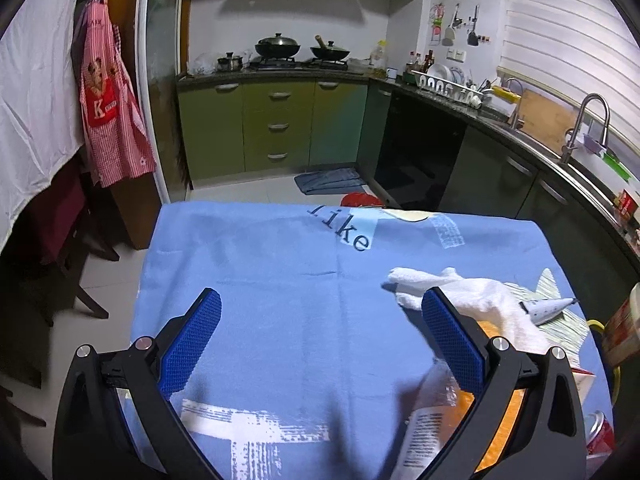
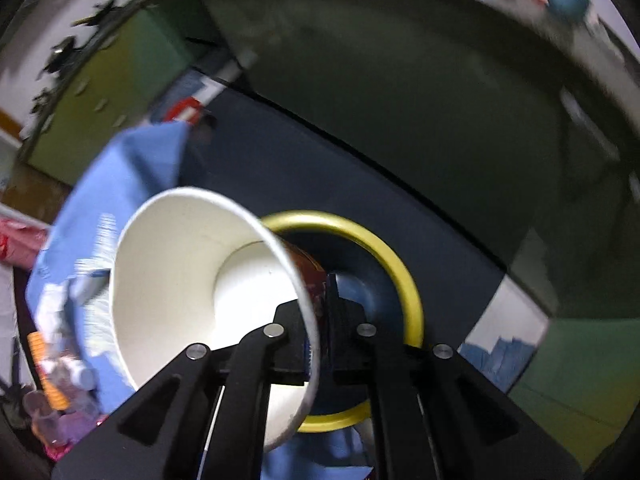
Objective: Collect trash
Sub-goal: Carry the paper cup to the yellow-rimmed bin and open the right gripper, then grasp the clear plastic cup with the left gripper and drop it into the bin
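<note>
Right gripper (image 2: 318,316) is clamped on the wall of a white paper cup (image 2: 192,280), one finger inside, one outside against the printed side. The cup is tipped so its mouth faces the camera, and right behind it is the yellow rim of a blue bin (image 2: 404,280), so the cup hangs just over that opening. The picture is smeared, so the stuff at the left edge of that view is hard to make out.

Left gripper (image 1: 320,344) has its blue pads (image 1: 192,344) spread wide with nothing between them, hanging over the near part of the table with its blue cloth (image 1: 280,272). At the near right corner sits a crinkly orange snack wrapper (image 1: 436,420), partly behind the right finger. Further along the right edge lies a crumpled white tissue (image 1: 468,292), touching a small white and blue packet (image 1: 548,308). Green cabinets (image 1: 276,128) and the stove are far back.
</note>
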Tool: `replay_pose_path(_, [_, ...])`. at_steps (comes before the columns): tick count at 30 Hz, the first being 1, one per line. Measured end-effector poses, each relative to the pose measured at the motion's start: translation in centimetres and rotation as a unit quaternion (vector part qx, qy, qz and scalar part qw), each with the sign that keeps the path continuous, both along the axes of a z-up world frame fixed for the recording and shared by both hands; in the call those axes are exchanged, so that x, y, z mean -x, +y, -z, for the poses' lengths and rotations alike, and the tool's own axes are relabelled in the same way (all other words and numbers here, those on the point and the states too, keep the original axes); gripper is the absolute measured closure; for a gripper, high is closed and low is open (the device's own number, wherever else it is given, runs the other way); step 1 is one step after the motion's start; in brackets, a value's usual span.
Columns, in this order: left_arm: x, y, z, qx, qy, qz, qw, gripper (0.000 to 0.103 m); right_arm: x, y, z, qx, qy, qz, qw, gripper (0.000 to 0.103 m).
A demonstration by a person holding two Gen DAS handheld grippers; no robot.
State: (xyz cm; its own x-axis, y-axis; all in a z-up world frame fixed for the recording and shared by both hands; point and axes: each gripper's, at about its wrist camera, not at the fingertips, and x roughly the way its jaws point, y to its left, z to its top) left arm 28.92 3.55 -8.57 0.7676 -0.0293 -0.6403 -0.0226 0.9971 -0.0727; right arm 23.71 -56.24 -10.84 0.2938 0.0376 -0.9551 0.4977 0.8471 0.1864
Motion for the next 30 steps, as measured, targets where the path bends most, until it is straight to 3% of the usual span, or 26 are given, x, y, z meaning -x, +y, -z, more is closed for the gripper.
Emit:
replay_pose_path(9, [5.4,-1.2,-3.8,-0.024,-0.020,0.020,0.9993,0.004,-2.6,-0.1,10.3,-0.026,0.036,-0.001,0.999,0.094])
replay_pose_path(14, [8.4,-1.7,-5.8,-0.036,-0.029,0.038,0.9982,0.004,-3.8,-0.3,12.9,-0.020,0.053,0.003,0.998,0.083])
replay_pose_path(19, [10.6,-2.6,-7.5,-0.038,-0.034,0.069,0.9963,0.004,-2.7,-0.8,11.2,-0.023,0.026,0.000,0.999,0.082])
replay_pose_path(22, [11.6,-3.4,-8.4,-0.021,-0.020,0.117,0.9927,0.004,-1.2,-0.4,8.8,-0.029,-0.004,-0.012,1.000,0.079])
replay_pose_path(24, [12.3,-4.1,-8.9,-0.006,-0.001,0.166,0.9861,0.004,0.1,0.0,7.4,-0.031,-0.022,-0.024,0.999,0.074])
replay_pose_path(26, [12.8,-5.0,-9.1,0.002,0.022,0.225,0.9742,0.004,1.0,0.9,6.2,-0.034,-0.039,-0.039,0.998,0.073])
replay_pose_path(30, [12.6,-6.9,-7.8,-0.027,0.086,0.283,0.9548,0.004,2.3,3.0,4.4,-0.032,-0.061,-0.067,0.995,0.073])
